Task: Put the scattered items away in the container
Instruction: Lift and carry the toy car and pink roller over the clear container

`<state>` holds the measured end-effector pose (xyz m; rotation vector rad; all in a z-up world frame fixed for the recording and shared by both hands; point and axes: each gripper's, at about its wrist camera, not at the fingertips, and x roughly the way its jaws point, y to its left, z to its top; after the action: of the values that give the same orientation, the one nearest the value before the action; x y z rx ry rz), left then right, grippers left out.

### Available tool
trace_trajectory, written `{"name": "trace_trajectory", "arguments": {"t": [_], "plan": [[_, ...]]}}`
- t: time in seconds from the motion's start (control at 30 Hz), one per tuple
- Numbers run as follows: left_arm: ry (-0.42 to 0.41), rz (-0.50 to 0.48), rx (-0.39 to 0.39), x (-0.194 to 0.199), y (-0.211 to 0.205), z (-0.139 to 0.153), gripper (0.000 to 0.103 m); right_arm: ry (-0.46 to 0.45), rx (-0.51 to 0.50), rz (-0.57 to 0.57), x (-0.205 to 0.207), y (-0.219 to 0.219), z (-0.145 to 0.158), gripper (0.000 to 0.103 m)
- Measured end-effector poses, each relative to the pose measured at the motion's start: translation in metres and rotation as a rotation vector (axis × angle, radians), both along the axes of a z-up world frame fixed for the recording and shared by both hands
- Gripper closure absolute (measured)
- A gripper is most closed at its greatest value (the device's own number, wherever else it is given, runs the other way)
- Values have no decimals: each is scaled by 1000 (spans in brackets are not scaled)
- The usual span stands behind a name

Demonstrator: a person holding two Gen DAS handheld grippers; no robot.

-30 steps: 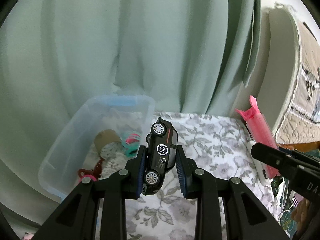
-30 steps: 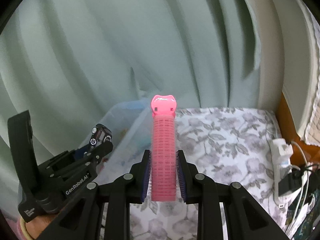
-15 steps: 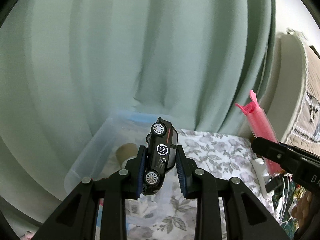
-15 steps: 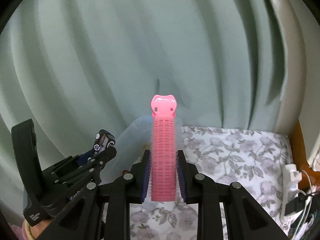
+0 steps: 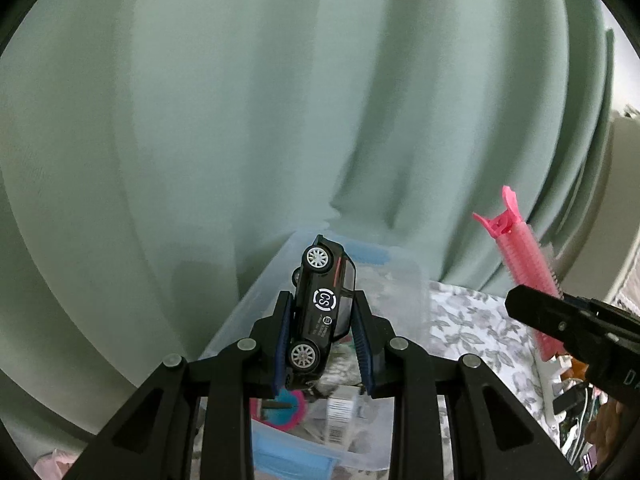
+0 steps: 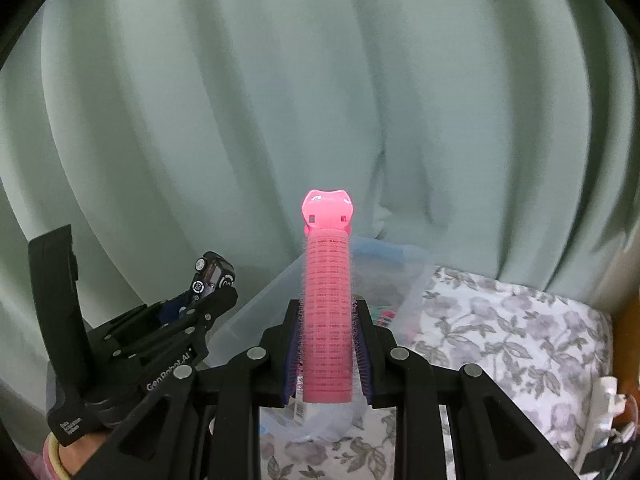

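Note:
My left gripper is shut on a black toy car with white wheels, held nose-up over the clear plastic container. My right gripper is shut on a pink hair roller clip that stands upright above the container. In the left wrist view the pink roller and the right gripper show at the right. In the right wrist view the left gripper with the car is at the lower left. Pink and teal items lie in the container.
A green curtain hangs close behind the container. The floral cloth covers the surface to the right. A white power strip with cables lies at the far right edge. A person's hand holds the left gripper.
Both grippers have moved forward and tilted up with their loads; the container now sits lower and closer beneath them, and the curtain fills more of each view.

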<state>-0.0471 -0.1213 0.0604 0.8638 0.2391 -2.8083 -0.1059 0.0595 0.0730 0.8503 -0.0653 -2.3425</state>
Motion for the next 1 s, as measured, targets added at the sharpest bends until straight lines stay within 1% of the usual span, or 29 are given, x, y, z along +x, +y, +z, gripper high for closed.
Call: {"name": "trace_trajectory", "arguments": {"t": [0.17, 0.3, 0.47, 0.67, 0.83, 1.0], "plan": [[-17, 37, 23, -2, -21, -10, 73, -31, 27, 27, -12, -19, -14, 76], [-34, 49, 37, -3, -29, -20, 73, -50, 47, 40, -20, -28, -25, 76], [-68, 53, 53, -15, -29, -35, 73, -81, 75, 51, -33, -41, -41, 76], [-111, 58, 70, -27, -27, -53, 73, -130, 124, 55, -47, -54, -68, 76], [-140, 61, 82, -45, -29, -66, 73, -163, 150, 56, -60, -60, -87, 76], [-156, 55, 89, -52, -31, -71, 73, -177, 164, 54, -65, -60, -93, 76]]}}
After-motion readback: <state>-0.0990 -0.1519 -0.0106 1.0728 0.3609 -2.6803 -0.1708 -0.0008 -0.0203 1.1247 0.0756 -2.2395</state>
